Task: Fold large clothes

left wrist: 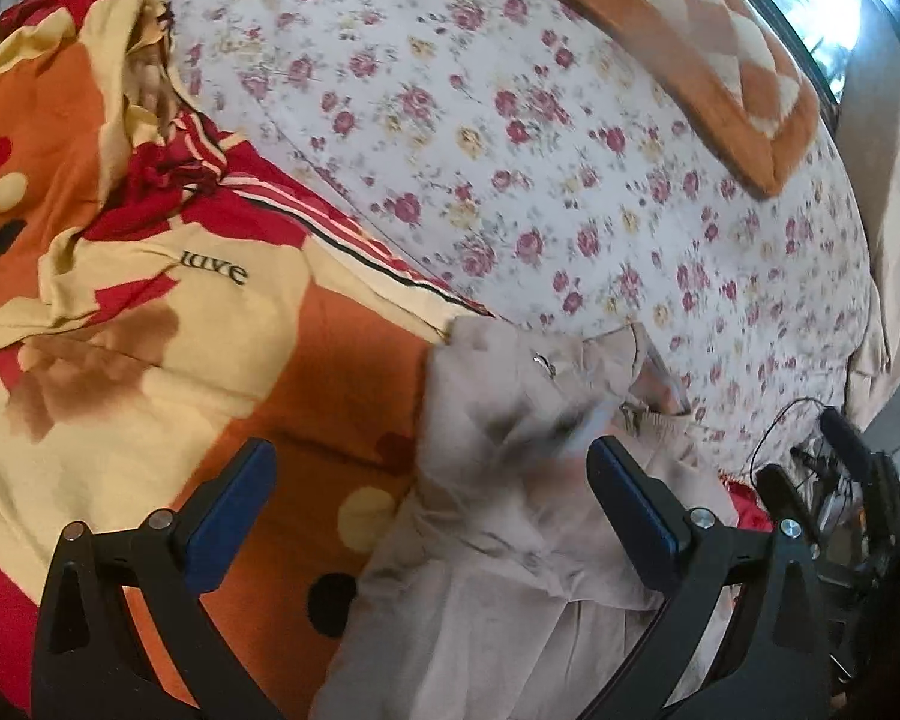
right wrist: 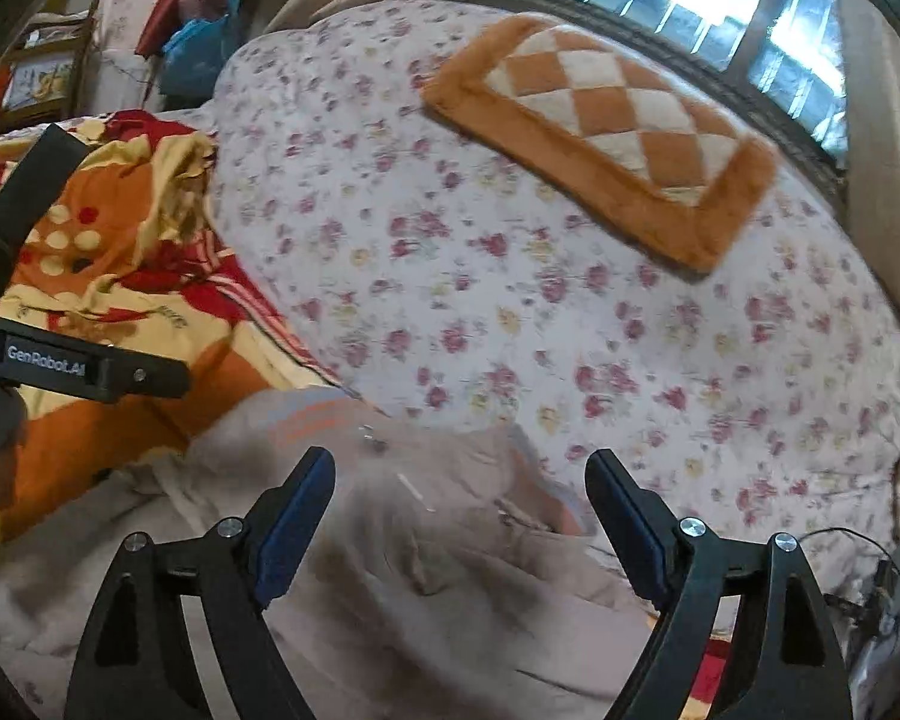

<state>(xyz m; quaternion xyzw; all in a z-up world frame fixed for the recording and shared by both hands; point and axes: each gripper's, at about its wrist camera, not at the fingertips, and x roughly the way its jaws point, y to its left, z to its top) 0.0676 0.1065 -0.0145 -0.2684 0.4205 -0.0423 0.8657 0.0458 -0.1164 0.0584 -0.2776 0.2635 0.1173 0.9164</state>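
Observation:
A beige garment (left wrist: 510, 516) lies crumpled on the bed, with its waistband end and a small metal fastener toward the floral cover. It also shows in the right wrist view (right wrist: 426, 564). My left gripper (left wrist: 432, 462) is open and empty, its blue-padded fingers spread just above the garment's left part. My right gripper (right wrist: 459, 471) is open and empty above the garment's upper part. The left gripper's black body (right wrist: 78, 366) shows at the left edge of the right wrist view.
An orange, yellow and red quilt (left wrist: 150, 330) lies left of the garment. A white floral cover (left wrist: 510, 150) spans the bed. An orange checked cushion (right wrist: 606, 138) lies at the far right by the window. Cables and black gear (left wrist: 840, 468) sit at the bed's right edge.

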